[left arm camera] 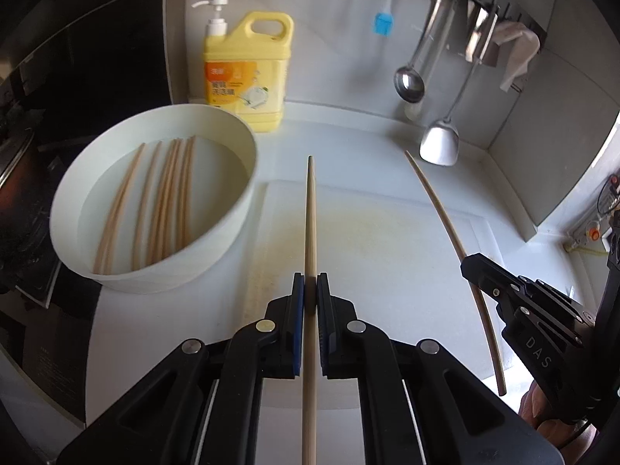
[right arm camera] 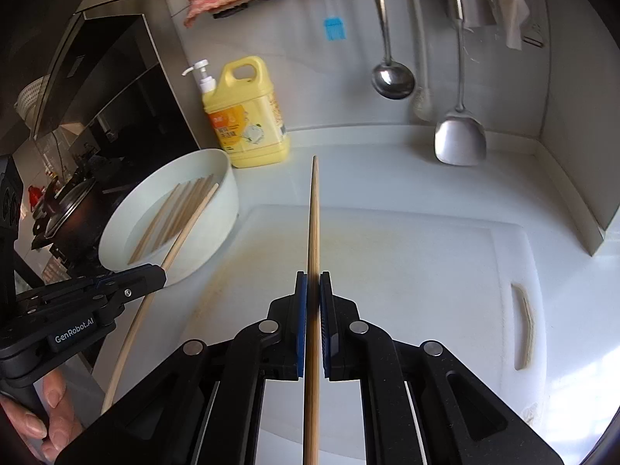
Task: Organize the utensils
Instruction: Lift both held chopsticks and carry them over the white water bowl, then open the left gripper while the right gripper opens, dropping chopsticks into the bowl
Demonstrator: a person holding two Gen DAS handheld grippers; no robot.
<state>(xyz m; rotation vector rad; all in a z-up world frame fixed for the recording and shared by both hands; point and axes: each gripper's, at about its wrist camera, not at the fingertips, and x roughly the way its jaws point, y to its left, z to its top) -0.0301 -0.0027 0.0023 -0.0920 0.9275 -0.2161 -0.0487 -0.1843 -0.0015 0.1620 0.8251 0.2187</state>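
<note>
A white counter carries a cutting board, with a white bowl of chopsticks at far left. Each hand-held gripper, left and right, is clamped on one chopstick above the board.

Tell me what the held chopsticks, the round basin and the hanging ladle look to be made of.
Chopsticks: probably bamboo or wood, matte; pale tan with fine lengthwise grain.
Basin: likely plastic or melamine, smooth semi-matte white; even colour, soft sheen. Ceramic cannot be ruled out.
Ladle: metal, probably stainless steel, polished; mirror-like reflections in the bowl.
</note>
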